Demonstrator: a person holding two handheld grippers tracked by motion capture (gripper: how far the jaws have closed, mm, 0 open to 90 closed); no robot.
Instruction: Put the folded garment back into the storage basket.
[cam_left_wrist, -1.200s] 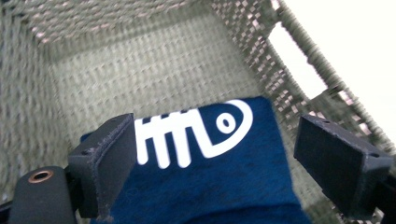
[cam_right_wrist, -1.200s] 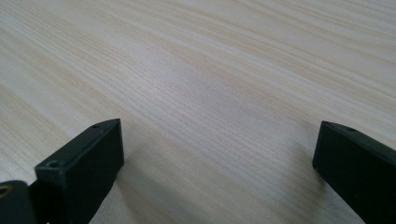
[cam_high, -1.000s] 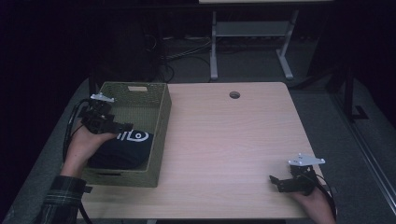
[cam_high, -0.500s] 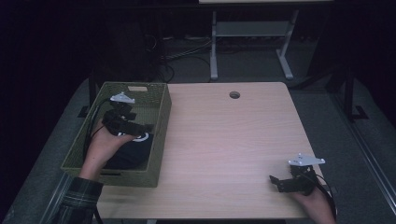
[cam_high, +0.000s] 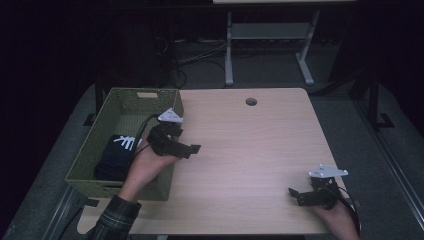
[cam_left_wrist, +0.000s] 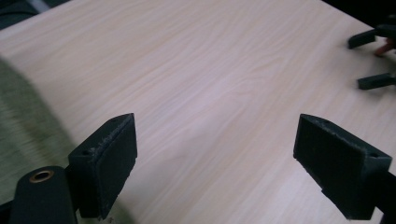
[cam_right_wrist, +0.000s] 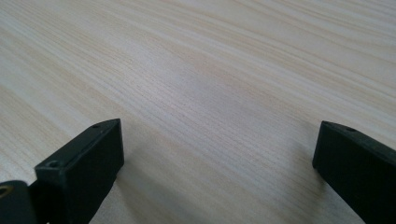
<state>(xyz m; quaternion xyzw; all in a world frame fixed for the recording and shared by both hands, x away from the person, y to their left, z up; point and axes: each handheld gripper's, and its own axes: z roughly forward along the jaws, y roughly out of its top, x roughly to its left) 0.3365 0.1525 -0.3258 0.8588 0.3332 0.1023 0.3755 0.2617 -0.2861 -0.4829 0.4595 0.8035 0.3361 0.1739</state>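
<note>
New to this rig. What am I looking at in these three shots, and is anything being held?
No robot here: a person holds a handheld two-jaw tool in each hand. The high view looks down on a light wood table. The left tool hangs over the right rim of a green woven basket that contains a folded dark garment with white print. The right tool rests near the table's front right corner. The other two pictures come from cameras riding on each tool, looking along its black jaws. Both show jaws wide apart over bare wood, so nothing is held. The left gripper view also catches the right tool farther off.
</note>
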